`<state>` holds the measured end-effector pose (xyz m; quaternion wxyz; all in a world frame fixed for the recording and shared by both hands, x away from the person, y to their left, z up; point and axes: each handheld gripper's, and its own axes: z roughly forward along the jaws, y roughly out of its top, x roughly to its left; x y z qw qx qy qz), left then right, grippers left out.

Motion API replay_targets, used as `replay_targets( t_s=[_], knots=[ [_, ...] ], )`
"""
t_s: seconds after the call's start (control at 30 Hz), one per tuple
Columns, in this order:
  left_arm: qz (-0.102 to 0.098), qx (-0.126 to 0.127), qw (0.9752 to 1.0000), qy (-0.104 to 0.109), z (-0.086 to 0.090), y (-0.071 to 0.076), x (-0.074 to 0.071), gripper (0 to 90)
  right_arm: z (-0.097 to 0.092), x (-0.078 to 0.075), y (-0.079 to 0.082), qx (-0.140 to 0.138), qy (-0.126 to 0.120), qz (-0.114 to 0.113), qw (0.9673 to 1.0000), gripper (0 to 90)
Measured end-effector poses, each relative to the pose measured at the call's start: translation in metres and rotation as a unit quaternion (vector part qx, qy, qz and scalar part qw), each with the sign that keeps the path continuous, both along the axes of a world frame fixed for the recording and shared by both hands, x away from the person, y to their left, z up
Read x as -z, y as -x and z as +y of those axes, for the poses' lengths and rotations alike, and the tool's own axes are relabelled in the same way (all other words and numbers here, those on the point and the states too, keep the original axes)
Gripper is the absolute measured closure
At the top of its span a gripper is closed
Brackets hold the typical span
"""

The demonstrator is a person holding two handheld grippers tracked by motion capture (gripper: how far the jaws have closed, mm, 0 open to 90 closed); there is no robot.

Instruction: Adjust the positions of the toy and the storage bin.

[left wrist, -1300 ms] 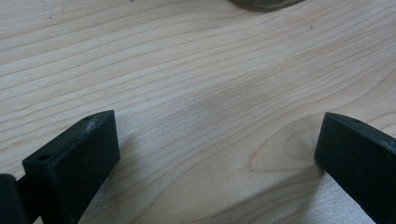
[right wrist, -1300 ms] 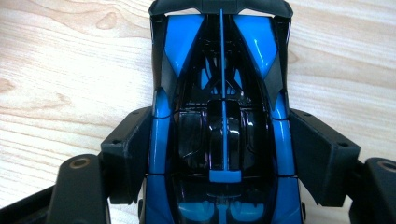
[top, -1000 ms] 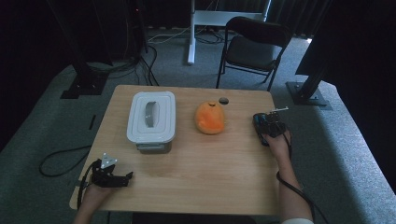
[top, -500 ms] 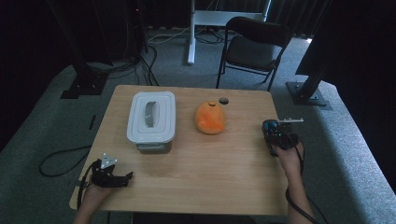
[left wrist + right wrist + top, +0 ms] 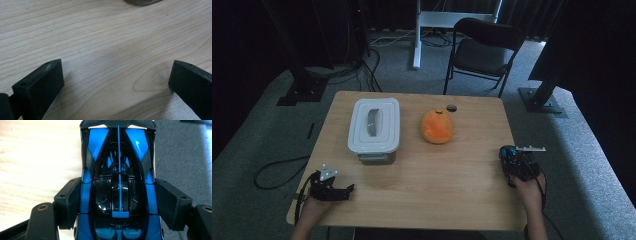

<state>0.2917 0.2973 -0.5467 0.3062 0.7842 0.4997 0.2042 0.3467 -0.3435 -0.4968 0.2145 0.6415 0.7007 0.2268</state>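
A blue and black toy car (image 5: 119, 170) sits lengthwise between the jaws of my right gripper (image 5: 120, 202), and both pads press on its sides. In the high view the car (image 5: 508, 152) and the right gripper (image 5: 512, 161) are over the table's right edge, just above the wood. My left gripper (image 5: 343, 190) rests near the front left corner, pointing right. Its jaws (image 5: 115, 82) stand wide apart over bare wood with nothing between them.
A white lidded container (image 5: 374, 125) stands left of centre on the wooden table (image 5: 437, 185). An orange rounded object (image 5: 437, 126) lies to its right, with a small dark disc (image 5: 451, 107) behind it. A chair (image 5: 482, 50) stands beyond the far edge.
My right gripper has carried the toy car toward the near side and a little to the right, along the table's right edge. The left gripper has stayed put.
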Motion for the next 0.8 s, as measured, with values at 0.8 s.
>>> replay_targets(
  t_s=[0.8],
  knots=[
    [0.000,-0.001,1.0000,0.000,0.000,0.000,0.000,0.3,-0.007,0.029,0.010,0.005,-0.015,0.014,0.9998,22.8]
  ],
)
